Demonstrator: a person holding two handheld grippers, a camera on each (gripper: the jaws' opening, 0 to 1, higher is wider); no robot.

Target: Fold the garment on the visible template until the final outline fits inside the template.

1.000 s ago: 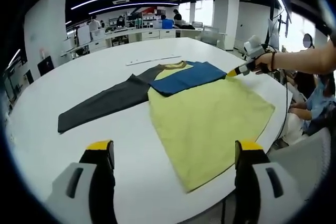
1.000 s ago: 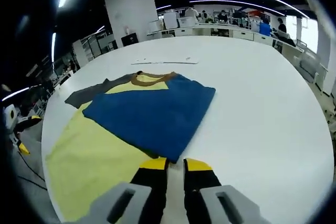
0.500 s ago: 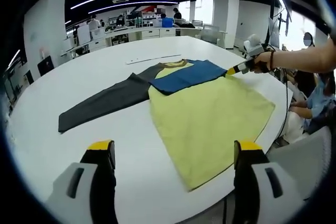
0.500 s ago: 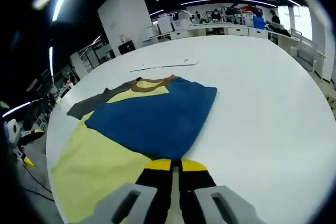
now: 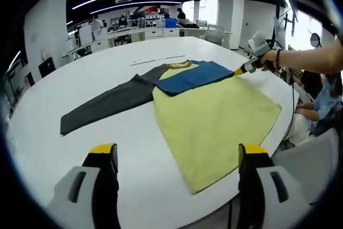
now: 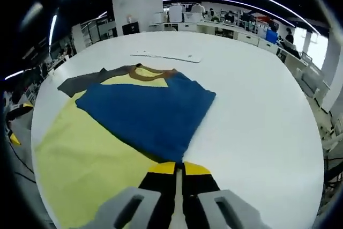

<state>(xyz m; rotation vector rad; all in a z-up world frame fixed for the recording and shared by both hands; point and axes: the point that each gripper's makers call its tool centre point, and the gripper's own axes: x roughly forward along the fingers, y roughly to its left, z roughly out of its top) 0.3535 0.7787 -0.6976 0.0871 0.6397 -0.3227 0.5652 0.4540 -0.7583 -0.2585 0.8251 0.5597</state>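
Now the garment (image 5: 214, 116) lies flat on the white surface (image 5: 80, 154), blue sleeve (image 6: 144, 108) folded across its chest. The right hand-held gripper (image 6: 178, 169), jaws pressed together, has lifted slightly at the sleeve's edge; whether it pinches cloth is unclear. The left hand-held gripper (image 5: 177, 156) hovers wide open, empty; the grey sleeve (image 5: 102, 105) awaits folding.

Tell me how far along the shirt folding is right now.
Done: the blue sleeve is folded across the yellow body. In hand: the right tool, jaws shut, sits at that sleeve's end. Left: the grey sleeve lies spread flat, the body is unfolded, and the left tool is open, holding nothing.
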